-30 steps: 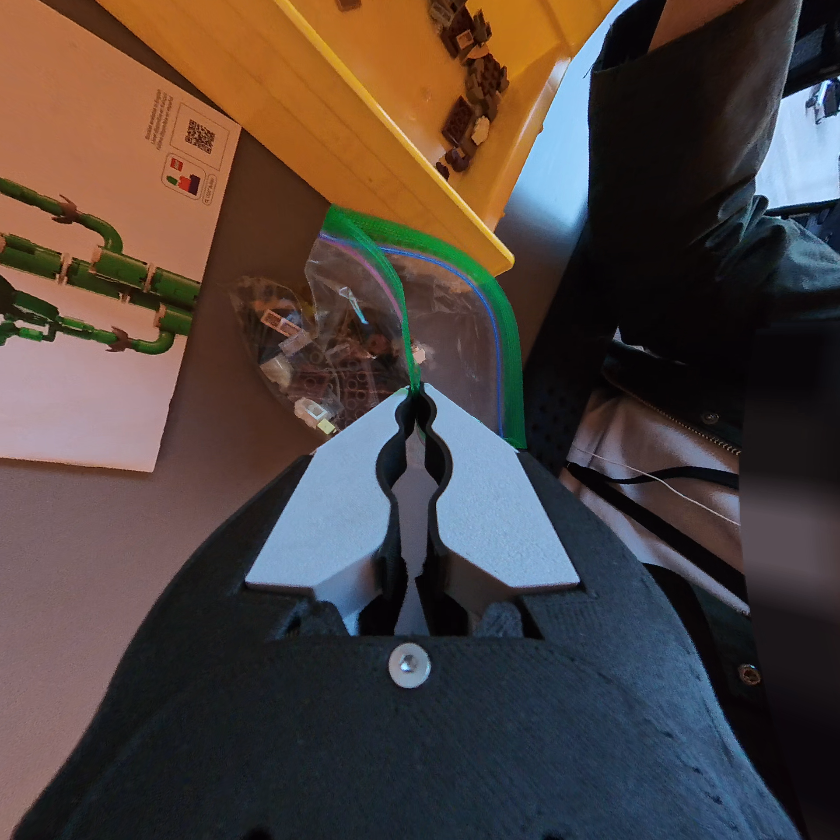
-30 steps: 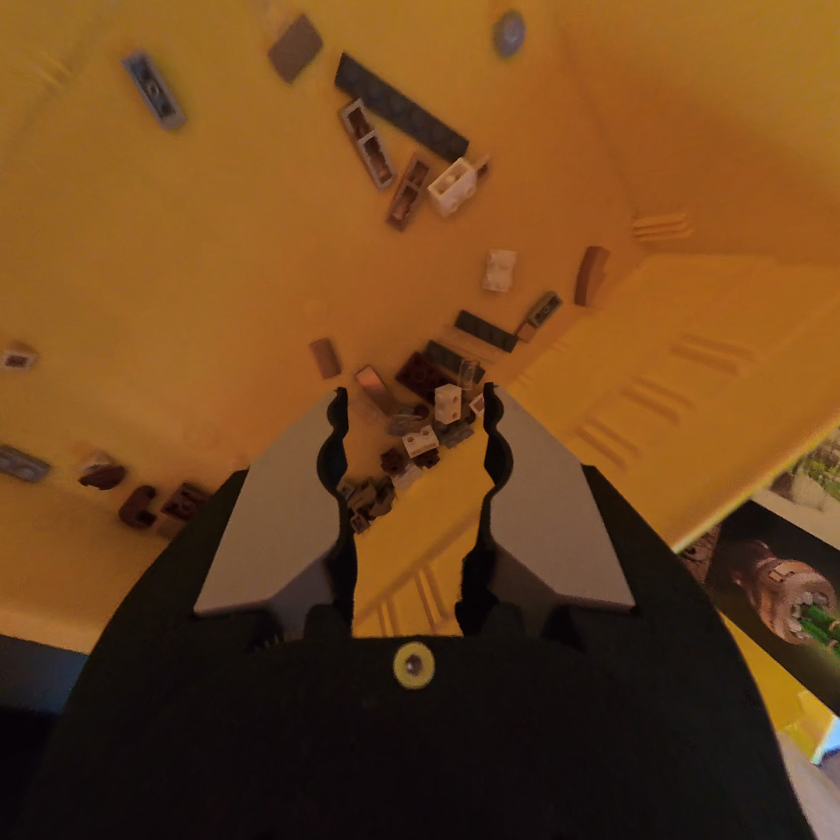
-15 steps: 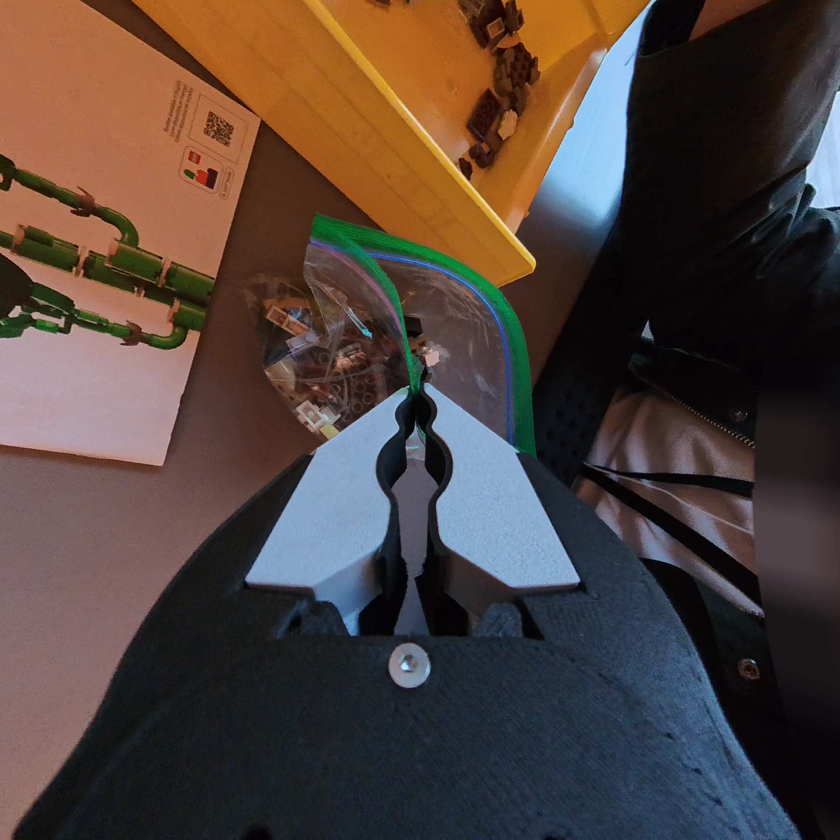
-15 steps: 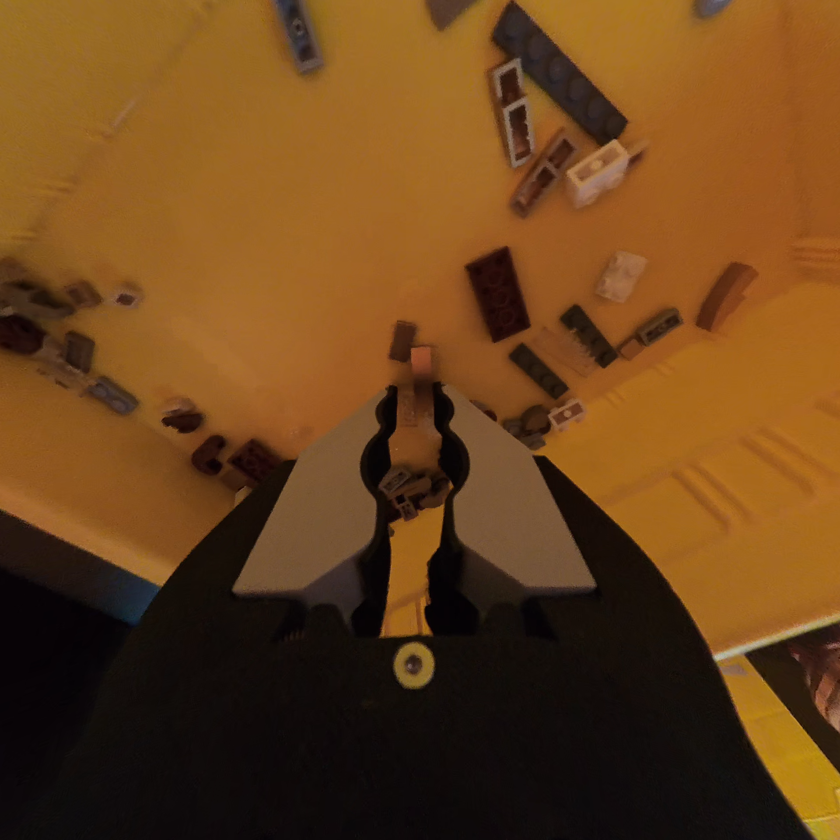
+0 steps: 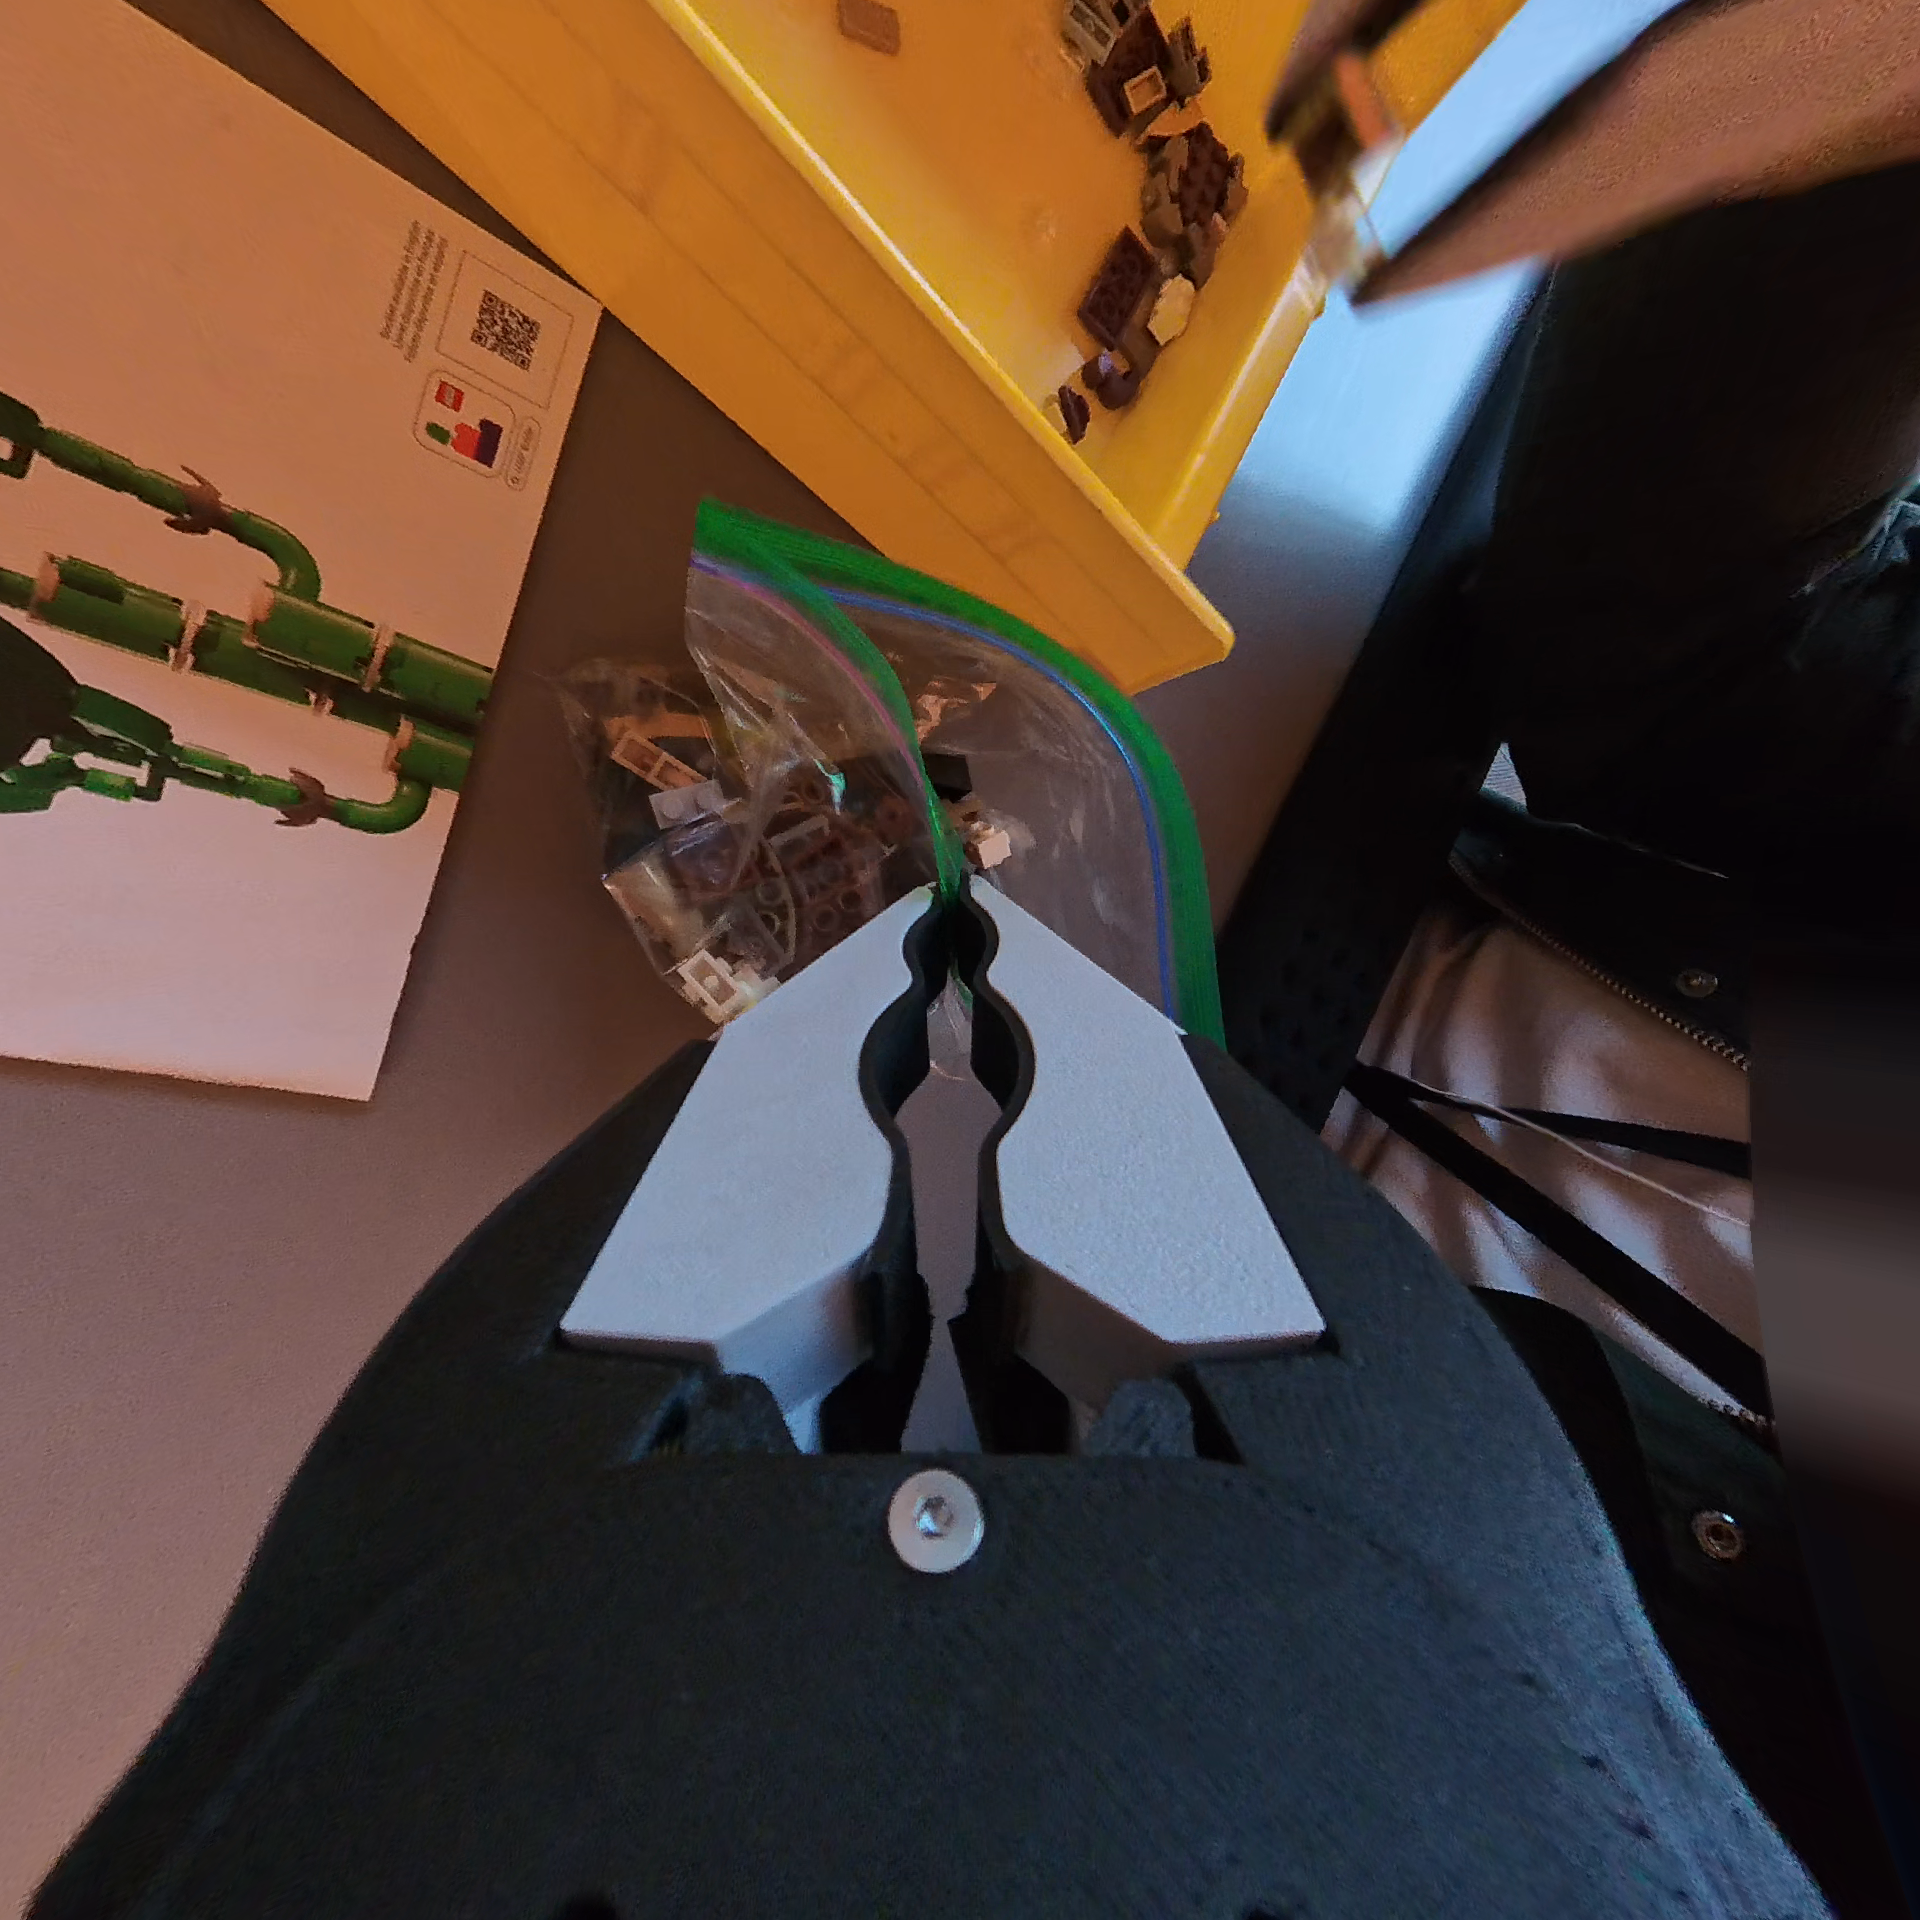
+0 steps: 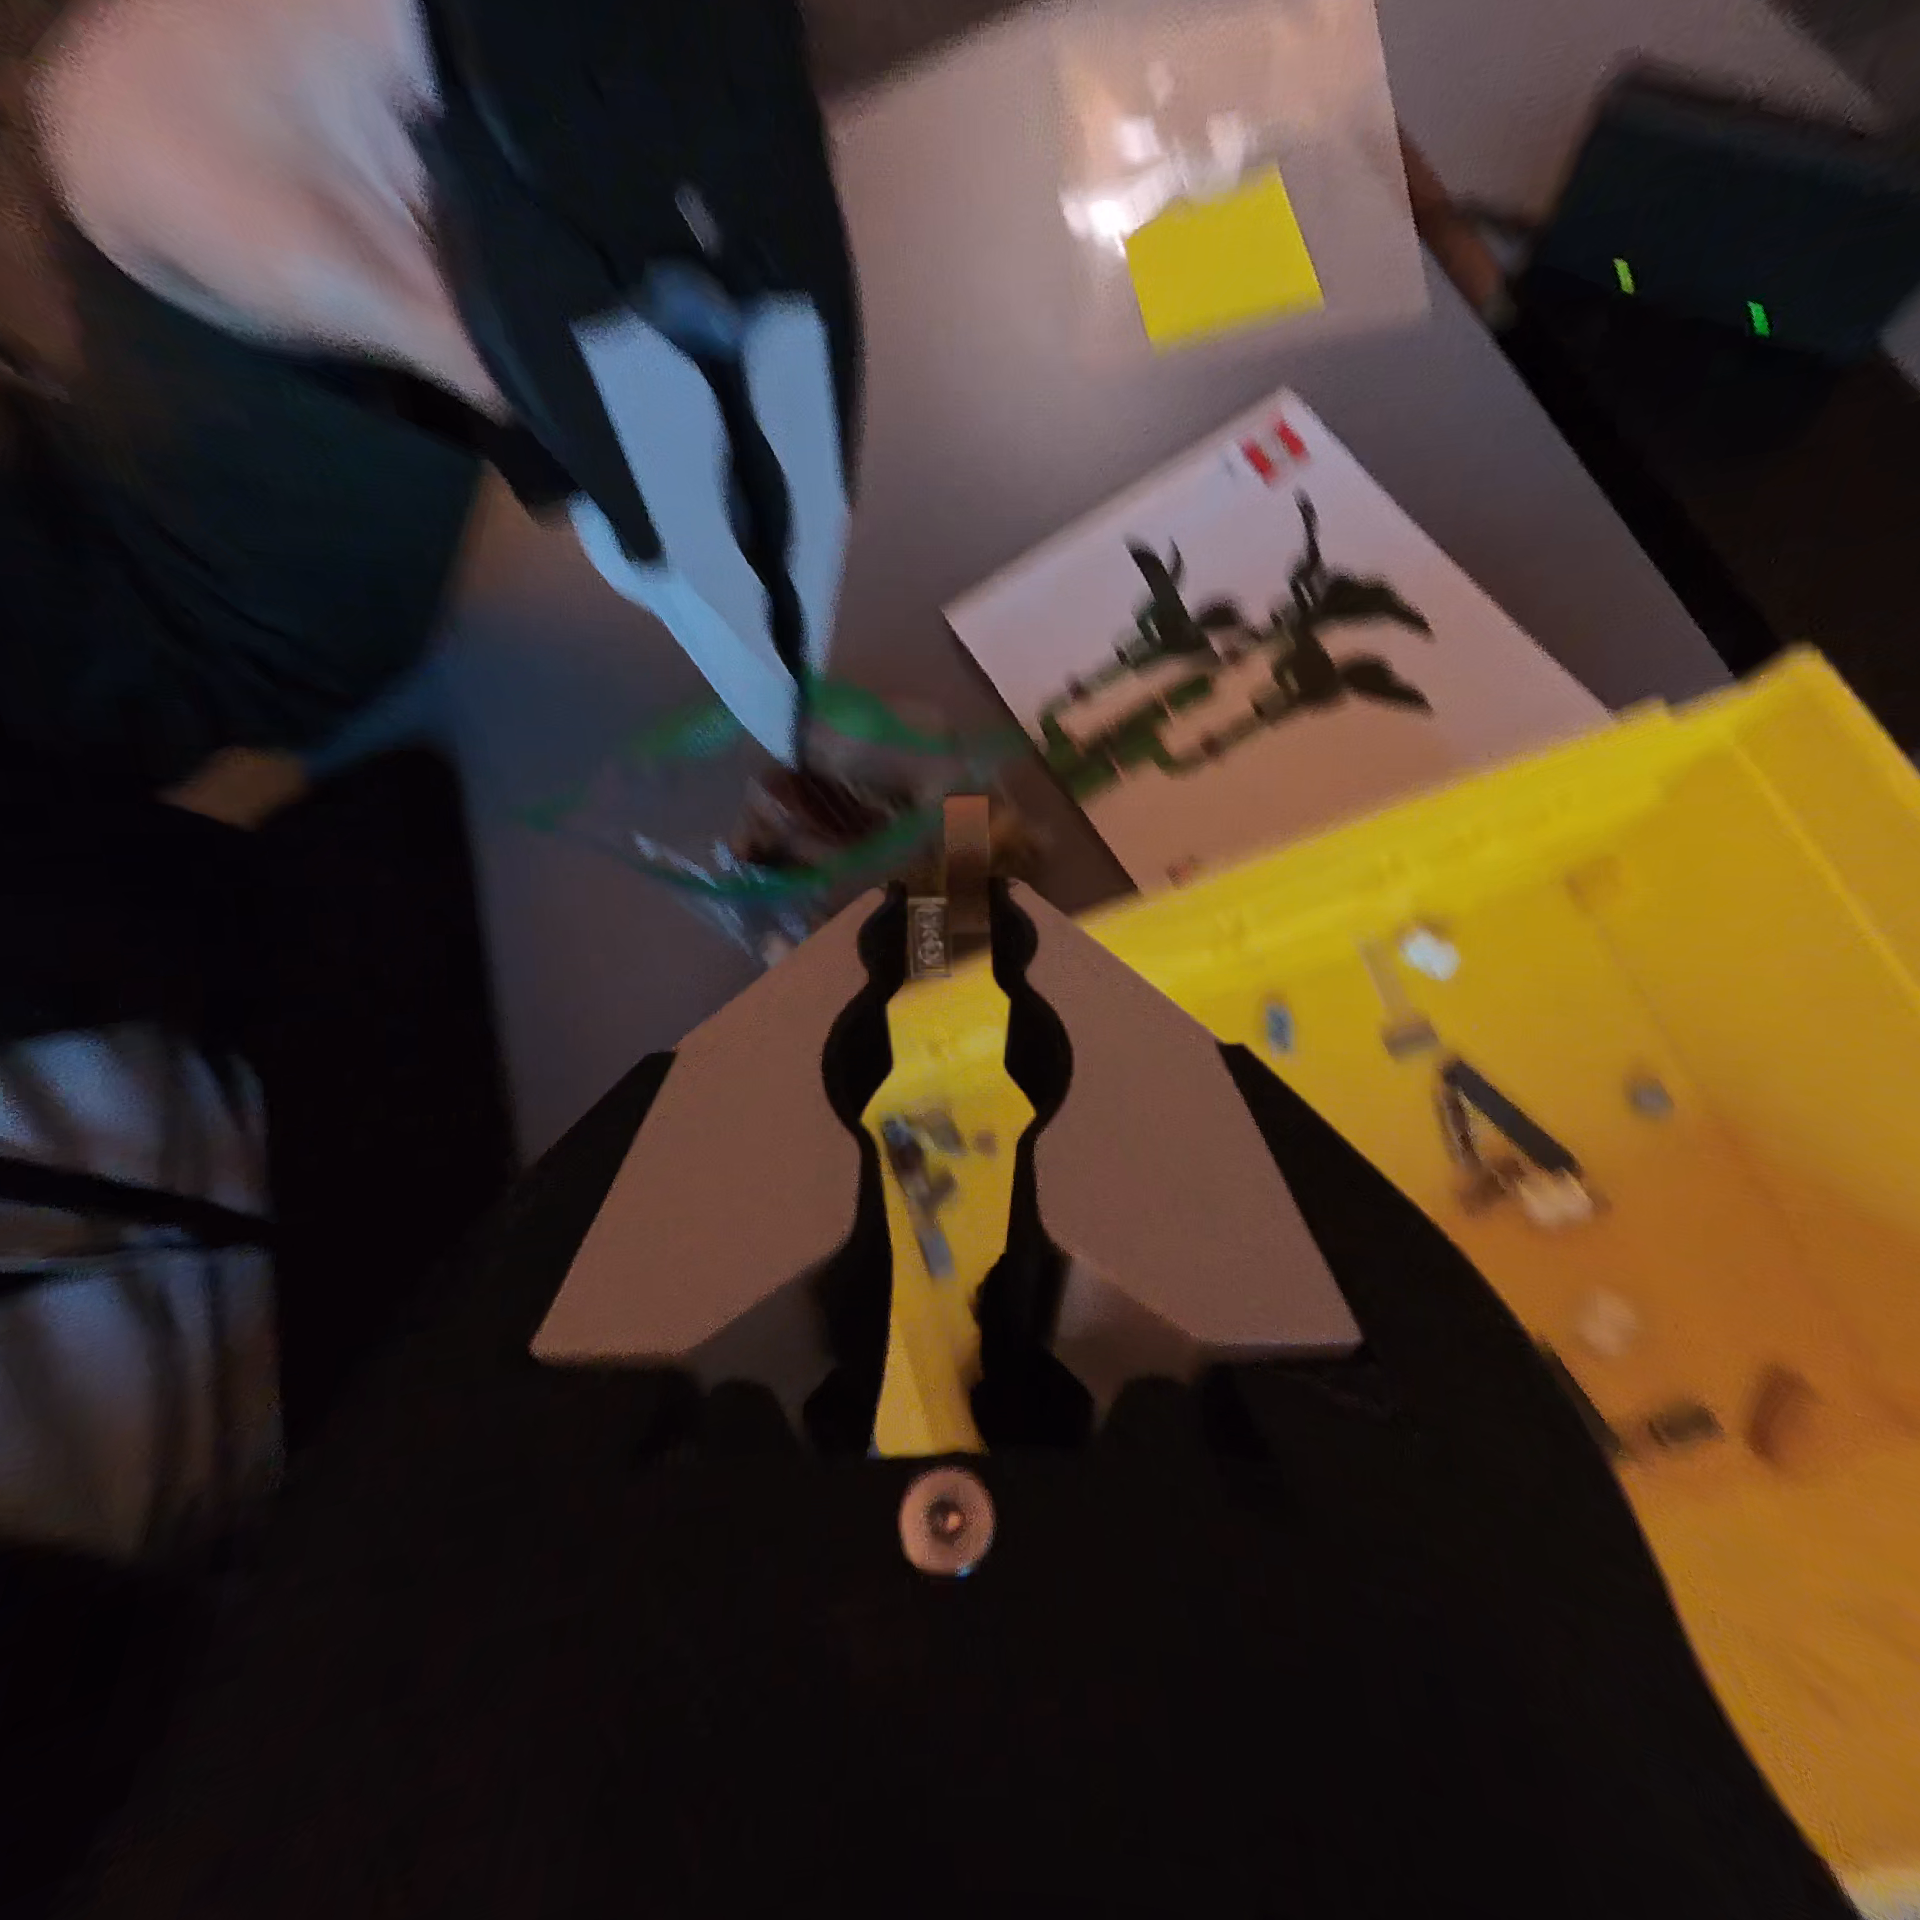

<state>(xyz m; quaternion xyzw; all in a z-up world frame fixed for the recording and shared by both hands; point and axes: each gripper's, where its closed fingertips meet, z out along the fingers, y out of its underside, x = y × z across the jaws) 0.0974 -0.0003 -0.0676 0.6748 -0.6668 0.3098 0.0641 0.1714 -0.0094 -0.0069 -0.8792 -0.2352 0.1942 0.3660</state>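
Left gripper (image 5: 954,902): jaws pressed together on the green zip edge of a clear zip bag (image 5: 1039,748), pinching one side of the mouth so the bag stands open on the grey table (image 5: 208,1299). The bag holds a heap of small building bricks (image 5: 769,831), mostly dark brown and grey with a few white ones. Its far lip arcs from 11 o'clock round to 2 o'clock of the fingertips.

Yellow plastic bin (image 5: 935,436): sits just beyond the bag at 12 to 1 o'clock, one corner nearly over the bag's rim. Loose bricks (image 5: 1143,239) lie scattered on its floor, clustered toward the near corner.

Instruction sheet (image 5: 208,623): lies flat on the table at 9 to 10 o'clock of the left gripper, printed with a green stem-like model. It is beside the bag, not touching it as far as I can see.

Right gripper (image 6: 954,894): jaws narrow, clamped on small brick pieces, a brown piece (image 6: 966,842) sticking out past the tips and a grey studded piece (image 6: 928,935) beside it. This view is blurred. The tips hang past the bin's rim (image 6: 1351,831), with the bag mouth at about 11 o'clock, close by. The left gripper shows there at 10 to 11 o'clock, tips down on the green edge.

A person's dark jacket (image 5: 1662,623) fills the 3 o'clock side of the left wrist view.
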